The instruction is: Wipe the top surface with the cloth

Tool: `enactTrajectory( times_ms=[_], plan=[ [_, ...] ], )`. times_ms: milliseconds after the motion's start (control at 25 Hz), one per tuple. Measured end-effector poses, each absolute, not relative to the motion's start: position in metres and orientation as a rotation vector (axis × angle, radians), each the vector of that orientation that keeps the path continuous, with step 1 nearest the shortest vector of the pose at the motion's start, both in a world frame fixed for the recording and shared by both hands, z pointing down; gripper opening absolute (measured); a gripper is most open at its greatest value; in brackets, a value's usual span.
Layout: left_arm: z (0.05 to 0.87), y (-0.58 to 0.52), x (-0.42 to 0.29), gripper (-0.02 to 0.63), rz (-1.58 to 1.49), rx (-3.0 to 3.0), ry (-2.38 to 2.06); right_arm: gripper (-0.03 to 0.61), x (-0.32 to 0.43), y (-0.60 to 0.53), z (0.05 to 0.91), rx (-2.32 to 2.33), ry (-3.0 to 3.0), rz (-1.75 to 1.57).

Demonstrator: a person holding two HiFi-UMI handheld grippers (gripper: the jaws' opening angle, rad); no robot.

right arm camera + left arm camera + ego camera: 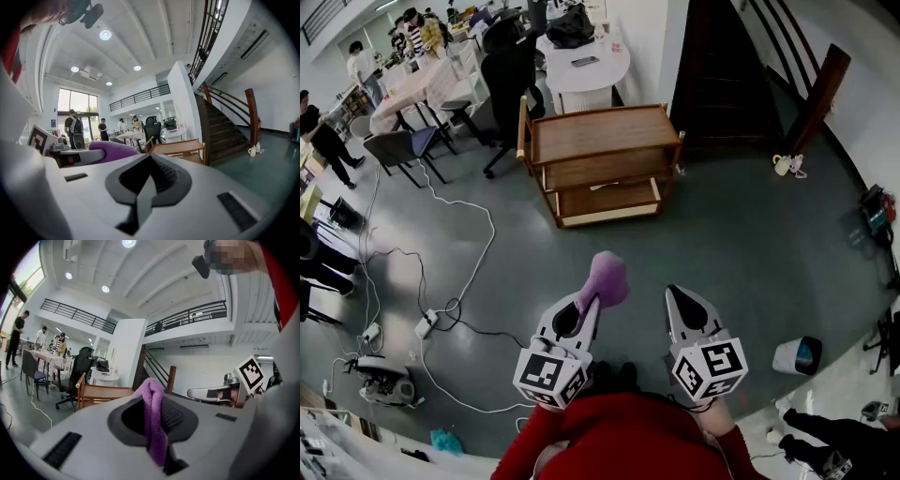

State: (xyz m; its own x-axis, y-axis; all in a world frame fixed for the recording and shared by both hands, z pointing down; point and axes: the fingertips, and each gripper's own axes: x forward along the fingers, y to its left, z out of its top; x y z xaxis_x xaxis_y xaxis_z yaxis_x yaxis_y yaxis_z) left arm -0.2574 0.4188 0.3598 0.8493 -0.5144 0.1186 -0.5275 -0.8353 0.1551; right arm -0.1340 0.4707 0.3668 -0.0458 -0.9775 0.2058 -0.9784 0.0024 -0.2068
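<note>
The left tool (pixel 592 302) is clamped on a soft purple cloth (pixel 607 277). The left gripper view shows the cloth's fuzzy pile, folded over between the jaws. The right tool (pixel 679 296) has its jaws together, nothing inside. Only the head view shows the whole wooden trolley (pixel 602 133), three flat shelves, standing well apart ahead on the grey floor (pixel 750 234).

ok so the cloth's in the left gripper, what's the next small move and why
Probably step forward and carry the left gripper toward the wooden cart. The purple cloth is already clamped in it, but the cart's top surface lies well ahead across the floor, likely out of reach from here.
</note>
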Motion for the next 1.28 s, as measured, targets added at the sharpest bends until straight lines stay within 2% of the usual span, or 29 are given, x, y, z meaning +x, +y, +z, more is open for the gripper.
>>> enactTrajectory(
  times_ms=[680,1280],
  plan=[
    [0.370,0.414,-0.254,0.049,0.142,2.808,-0.824,0.003,-0.128,0.473,0.376,2.162,-2.216,0.519],
    [0.369,0.342,-0.224,0.049,0.187,2.799,-0.961,0.003,-0.067,0.431,0.391,2.209,-2.191,0.640]
  ],
)
